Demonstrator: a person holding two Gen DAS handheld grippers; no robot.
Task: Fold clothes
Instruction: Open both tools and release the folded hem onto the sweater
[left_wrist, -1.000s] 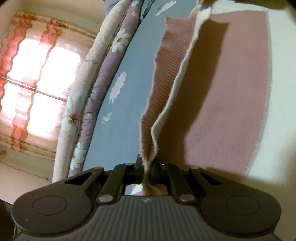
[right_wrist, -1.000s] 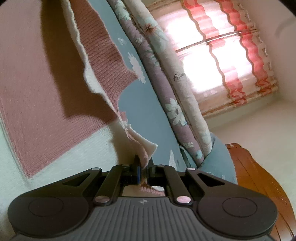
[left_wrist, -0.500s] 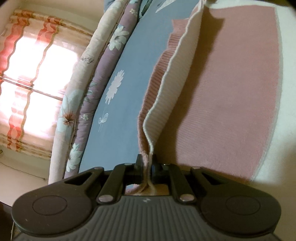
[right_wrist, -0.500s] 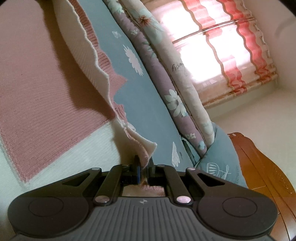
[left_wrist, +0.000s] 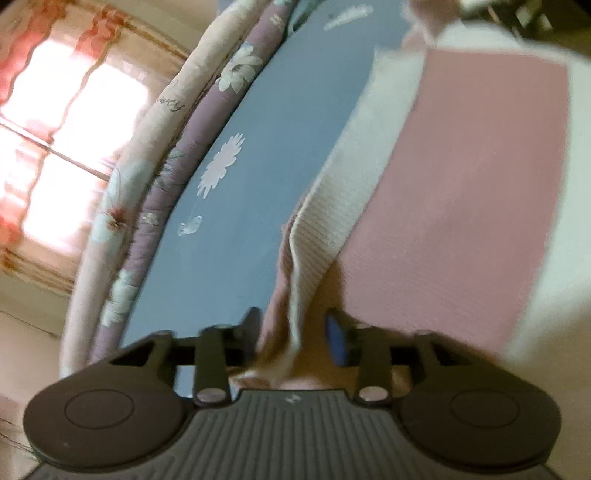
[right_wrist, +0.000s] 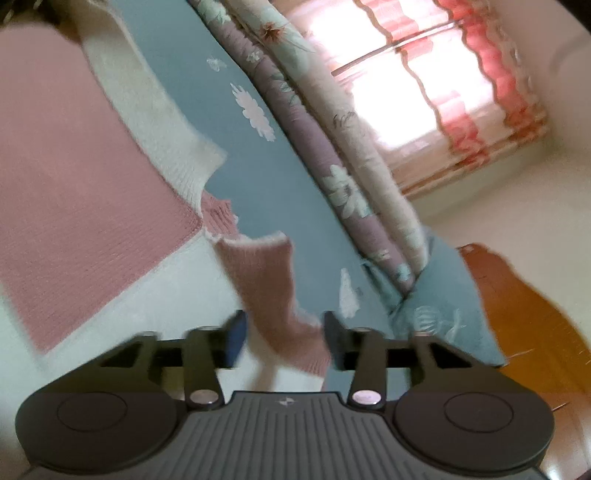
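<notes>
Half a second back, both clamped on the knit edge; now spread wide. Left gripper (left_wrist: 293, 328) and right gripper (right_wrist: 282, 334) gaping, jaws apart, the pink-and-cream sweater (left_wrist: 461, 192) let go, its hem (right_wrist: 273, 295) slack between the fingers, folded over flat on the blue floral bedsheet (left_wrist: 266, 155).

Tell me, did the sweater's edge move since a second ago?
Yes. The sweater's edge, which stood lifted, has dropped toward the blue bedsheet, and the left hand-held gripper that pinched it now stands open around it.
</notes>
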